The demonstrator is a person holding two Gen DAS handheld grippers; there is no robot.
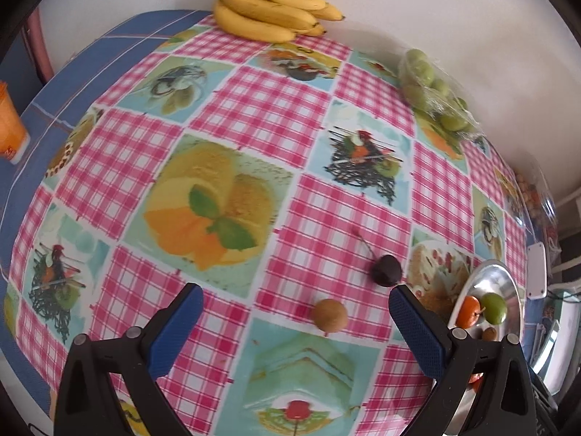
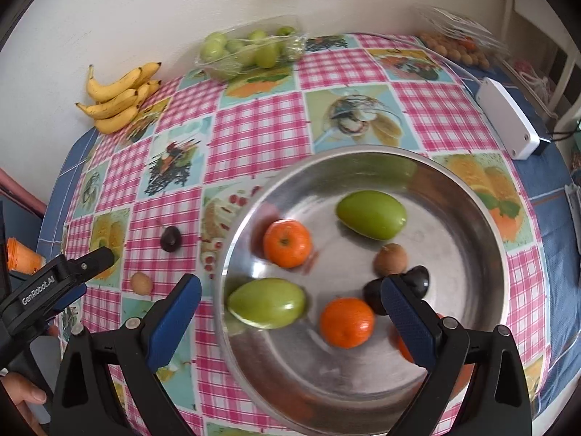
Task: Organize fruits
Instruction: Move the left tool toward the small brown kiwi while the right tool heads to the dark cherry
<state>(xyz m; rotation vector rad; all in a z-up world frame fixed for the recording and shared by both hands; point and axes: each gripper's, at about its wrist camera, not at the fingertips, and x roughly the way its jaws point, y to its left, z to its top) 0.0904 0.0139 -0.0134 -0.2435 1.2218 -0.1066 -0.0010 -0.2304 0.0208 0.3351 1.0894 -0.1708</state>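
Nearest, left gripper [image 1: 296, 321]: jaws spread wide, nothing between the blue pads, poised low over the checked tablecloth [image 1: 261, 109].

Small brown round fruit [image 1: 329, 315]: loose on the cloth, lying in the gap between the left fingers and nearer the right-hand pad than the left. No long axis to speak of; any closing line would serve.

Dark cherry [image 1: 386, 270]: just beyond the brown fruit and to its right, close by the tip of the right-hand finger. Its stem runs away toward the far left, so the stem is the only axis to mind.

Right gripper [image 2: 290, 307]: likewise spread and empty, hovering over the near part of the steel bowl [image 2: 483, 218].

Bowl contents: two oranges [image 2: 346, 322], two green fruits [image 2: 267, 303], one brown fruit [image 2: 390, 259], a dark fruit [image 2: 417, 279] partly behind the right-hand finger.

Judgement: both loose fruits lie left of the bowl, directly before the left gripper and well aside of the right; the left is the nearer arm, and the brown fruit its readiest pick.

Far edge, by the wall: bananas [image 1: 268, 7] at far left, a wrapped tray of green fruit [image 1: 432, 89] to their right.
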